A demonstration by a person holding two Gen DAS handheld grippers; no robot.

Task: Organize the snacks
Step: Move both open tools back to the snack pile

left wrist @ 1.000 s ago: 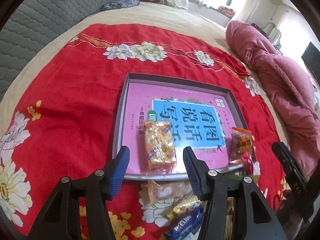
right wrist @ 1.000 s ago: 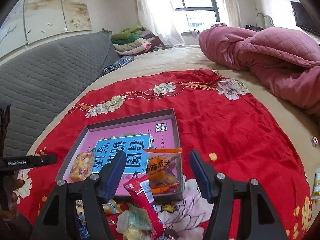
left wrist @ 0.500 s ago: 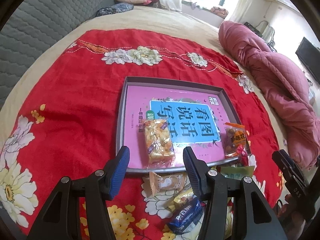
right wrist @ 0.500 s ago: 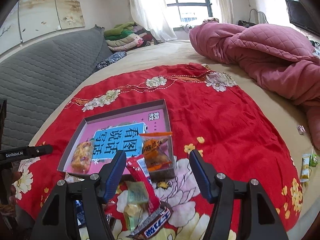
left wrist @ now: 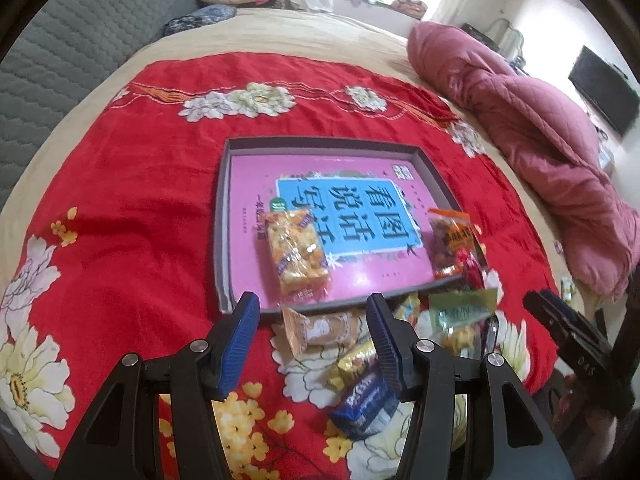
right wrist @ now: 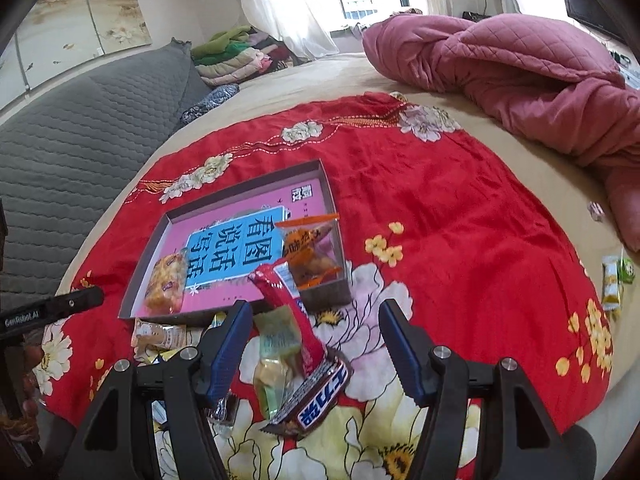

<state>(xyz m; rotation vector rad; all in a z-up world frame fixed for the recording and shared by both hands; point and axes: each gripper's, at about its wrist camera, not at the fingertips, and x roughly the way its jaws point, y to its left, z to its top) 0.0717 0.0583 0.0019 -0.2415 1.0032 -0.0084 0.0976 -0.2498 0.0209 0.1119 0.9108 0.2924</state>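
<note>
A shallow grey box (left wrist: 228, 216) (right wrist: 154, 240) with a pink and blue printed bottom lies on the red flowered cloth. Inside it are a yellow snack pack (left wrist: 298, 254) (right wrist: 166, 282) and an orange pack (left wrist: 454, 242) (right wrist: 310, 250). Loose snacks are heaped in front of the box: a beige pack (left wrist: 322, 328), a blue pack (left wrist: 366, 402), a green pack (left wrist: 460, 310) (right wrist: 278, 336), a red stick (right wrist: 290, 314) and a brown bar (right wrist: 314, 398). My left gripper (left wrist: 314, 324) hangs open above the beige pack. My right gripper (right wrist: 316, 334) is open over the red stick, holding nothing.
A crumpled pink quilt (right wrist: 520, 76) fills the right side of the bed. A grey padded headboard (right wrist: 80, 120) lies to the left, folded clothes (right wrist: 236, 54) at the back. Two small packs (right wrist: 614, 282) lie off the cloth at the right edge.
Both grippers have drawn back from the box toward the near edge, so more of the loose snack heap shows beneath them. Their jaws kept the same width.
</note>
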